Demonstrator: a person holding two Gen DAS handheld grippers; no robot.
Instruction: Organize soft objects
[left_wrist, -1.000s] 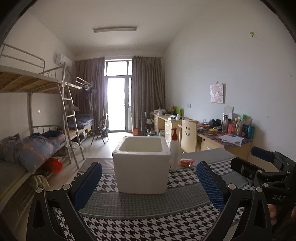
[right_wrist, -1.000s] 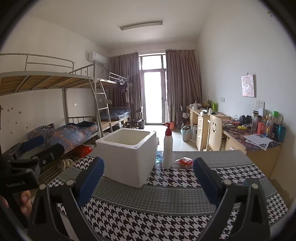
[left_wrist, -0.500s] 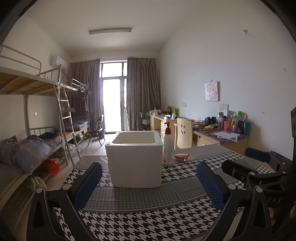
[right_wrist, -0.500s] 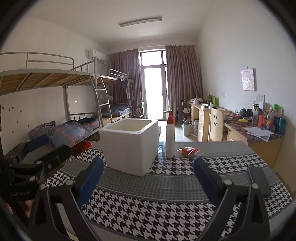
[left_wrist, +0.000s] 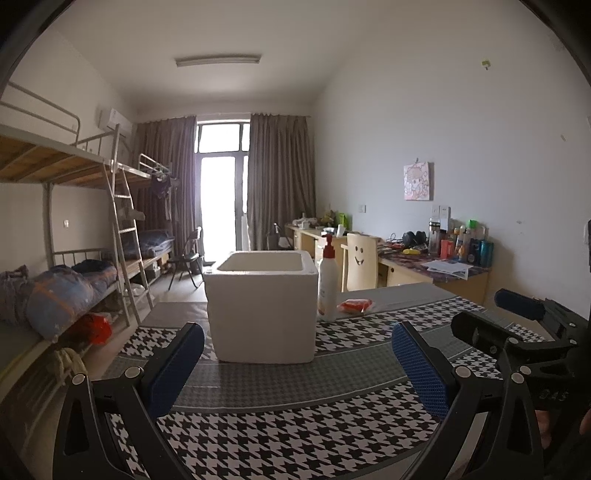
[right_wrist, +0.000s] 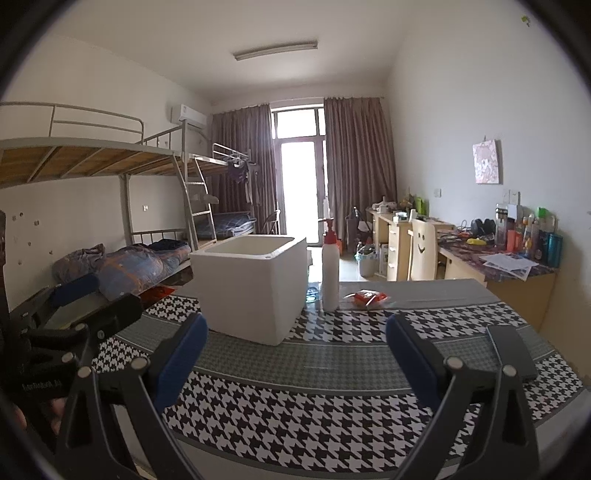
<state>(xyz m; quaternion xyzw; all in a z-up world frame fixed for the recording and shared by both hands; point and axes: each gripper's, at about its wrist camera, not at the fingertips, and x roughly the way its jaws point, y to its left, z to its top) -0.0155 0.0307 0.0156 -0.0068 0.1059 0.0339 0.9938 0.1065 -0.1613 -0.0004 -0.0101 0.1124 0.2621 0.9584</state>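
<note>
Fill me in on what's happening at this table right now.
A person holds a two-finger gripper in each hand above a houndstooth-covered table. Both the left gripper and the right gripper are open and empty; neither touches anything. Ahead stand a white foam box, open at the top, a pump bottle just right of it, and a small red packet lying by the bottle. A dark flat object lies near the right edge. Nothing has been picked up yet.

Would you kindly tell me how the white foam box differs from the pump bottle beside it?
The foam box is wide, squat and open-topped; the pump bottle is slim, tall and capped by a red pump. The box is plain white, while the bottle carries that red accent. Both stand upright on the houndstooth cloth.
</note>
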